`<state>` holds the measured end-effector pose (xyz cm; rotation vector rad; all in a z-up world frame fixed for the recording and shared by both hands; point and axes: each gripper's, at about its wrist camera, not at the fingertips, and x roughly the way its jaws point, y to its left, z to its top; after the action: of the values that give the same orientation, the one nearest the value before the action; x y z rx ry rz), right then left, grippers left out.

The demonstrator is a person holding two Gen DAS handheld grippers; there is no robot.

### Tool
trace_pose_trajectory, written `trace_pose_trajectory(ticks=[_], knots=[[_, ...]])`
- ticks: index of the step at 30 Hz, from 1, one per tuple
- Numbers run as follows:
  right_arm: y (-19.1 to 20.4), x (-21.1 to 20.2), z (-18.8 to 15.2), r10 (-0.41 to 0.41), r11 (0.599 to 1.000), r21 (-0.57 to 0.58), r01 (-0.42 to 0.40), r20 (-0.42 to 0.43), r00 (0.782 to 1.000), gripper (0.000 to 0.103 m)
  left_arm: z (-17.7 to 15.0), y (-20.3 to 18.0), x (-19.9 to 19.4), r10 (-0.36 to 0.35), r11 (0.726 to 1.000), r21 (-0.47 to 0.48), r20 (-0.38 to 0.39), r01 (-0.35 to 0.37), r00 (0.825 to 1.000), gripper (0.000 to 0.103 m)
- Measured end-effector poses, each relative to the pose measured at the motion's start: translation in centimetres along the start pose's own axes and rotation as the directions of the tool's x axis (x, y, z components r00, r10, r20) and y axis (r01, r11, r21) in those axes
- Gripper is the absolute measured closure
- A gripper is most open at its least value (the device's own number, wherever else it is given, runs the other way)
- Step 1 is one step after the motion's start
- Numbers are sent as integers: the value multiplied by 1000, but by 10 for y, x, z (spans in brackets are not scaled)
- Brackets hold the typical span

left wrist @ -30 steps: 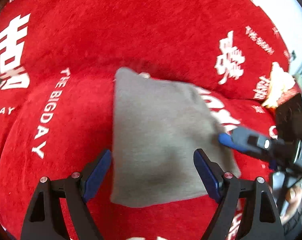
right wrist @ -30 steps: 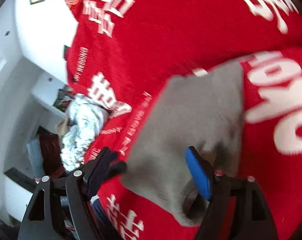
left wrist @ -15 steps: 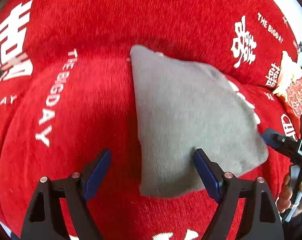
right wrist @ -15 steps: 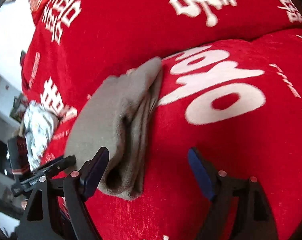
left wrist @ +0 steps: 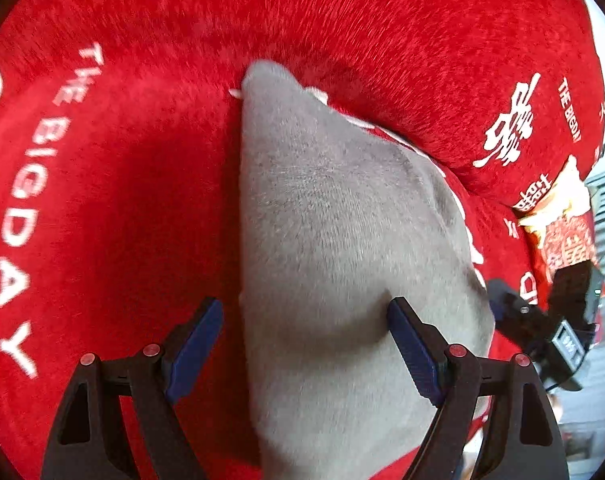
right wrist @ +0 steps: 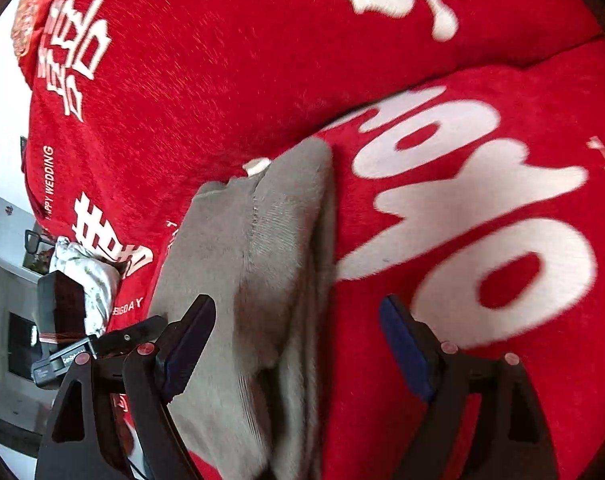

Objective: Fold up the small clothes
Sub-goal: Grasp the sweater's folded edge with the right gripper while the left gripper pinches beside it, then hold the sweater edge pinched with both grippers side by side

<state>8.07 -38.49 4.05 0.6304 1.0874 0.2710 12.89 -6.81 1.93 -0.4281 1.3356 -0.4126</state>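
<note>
A folded grey garment [left wrist: 334, 240] lies on the red sofa seat, its far corner against the backrest. My left gripper [left wrist: 302, 340] is open and low over the garment's left edge. Its left finger is over bare red cover, and its right fingertip [left wrist: 406, 336] dents the grey cloth. In the right wrist view the same garment [right wrist: 254, 264] shows its stacked layers along the right edge. My right gripper [right wrist: 298, 344] is open and straddles that layered edge, with its right finger over the red cover. Each gripper shows at the edge of the other's view, the right gripper [left wrist: 518, 316] and the left gripper [right wrist: 114, 340].
The red plush sofa cover [left wrist: 102, 184] with white lettering spreads all around, and the backrest [right wrist: 222, 60] rises just behind the garment. A red and gold packet [left wrist: 558, 224] lies at the sofa's right end. A pale crumpled bundle [right wrist: 86, 276] sits at the left end, beside white shelving.
Both grippers have come closer and lower to the grey garment, which now fills more of each view. The right gripper has swung round to the layered edge, and its jaws have widened a little.
</note>
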Motion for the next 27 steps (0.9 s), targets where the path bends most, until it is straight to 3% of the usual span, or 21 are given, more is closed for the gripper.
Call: trace_pose_trajectory(ticks=[4,6,7,9,13,22,27], knots=[[2,35,3,56,998,19,-55,-72,996,18,6,6,19,-54,997,-51,-19,52,998,18],[14,48,3,57,998,-23,-59,-78,995,40,10,-1,22,-36,999,-21,1,36,999,19],[18,55,3,41,999,-31,-44,-89,995,41,12,-6,24,-21,1000,6,0,21,1000,27],[27,60,4,20,998,-58,-25,-82,996,50,14,-14,26,13,999,43,11,-13,1000,31],[38,59,3,-15,995,-101,9,-58,998,55,14,-15,18,9,997,79,41,-12,999,43],[75,51,-1,-152,966,-211,148,-2,988,58,8,-25,6,72,988,133,90,-84,993,49],[92,51,-6,-168,957,-239,162,-5,986,58,1,-23,-7,103,983,140,114,-119,988,49]])
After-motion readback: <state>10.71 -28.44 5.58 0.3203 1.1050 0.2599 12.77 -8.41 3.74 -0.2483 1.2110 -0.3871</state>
